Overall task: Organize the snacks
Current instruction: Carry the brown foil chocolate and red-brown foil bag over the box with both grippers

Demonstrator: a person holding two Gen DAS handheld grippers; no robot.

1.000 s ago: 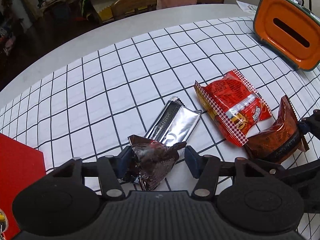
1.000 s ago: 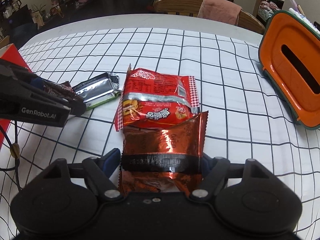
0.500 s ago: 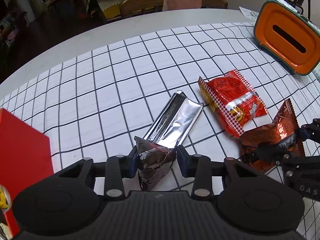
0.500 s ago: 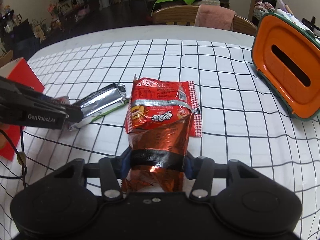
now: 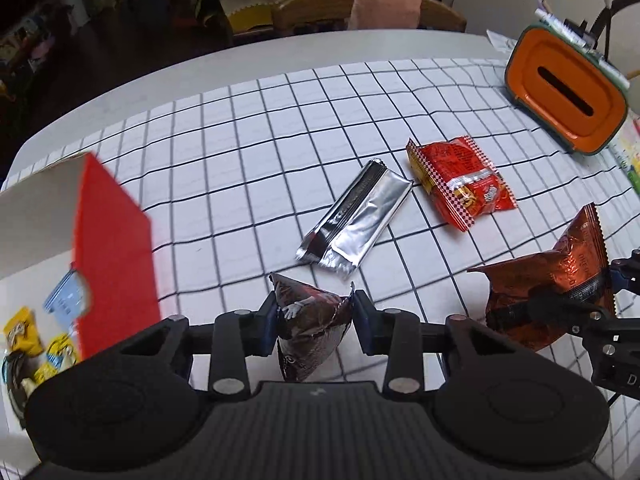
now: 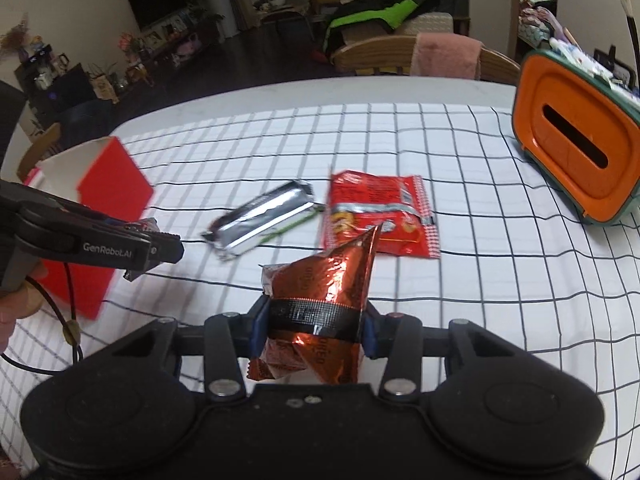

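Note:
My left gripper (image 5: 314,320) is shut on a dark brown snack packet (image 5: 308,336), lifted off the checked tablecloth (image 5: 240,160). The right gripper (image 6: 314,332) has its jaws still closing on a crumpled copper-orange packet (image 6: 324,288); both pads press on it and it hangs above the cloth. That packet (image 5: 552,280) also shows at the right of the left wrist view. A silver packet (image 5: 356,220) and a red checkered packet (image 5: 460,184) lie flat mid-table. An open red box (image 5: 112,248) at the left holds several small yellow and blue packets (image 5: 24,332).
An orange container with a slot (image 5: 568,88) and pens behind it stands at the far right. A wooden chair with a pink towel (image 5: 384,4) is past the table's far edge. In the right wrist view, the left gripper (image 6: 160,248) reaches in beside the red box (image 6: 108,188).
Both grippers closed on their packets and lifted them off the cloth. The left one moved toward the red box, which now shows much more of itself. Silver and red packets stayed put.

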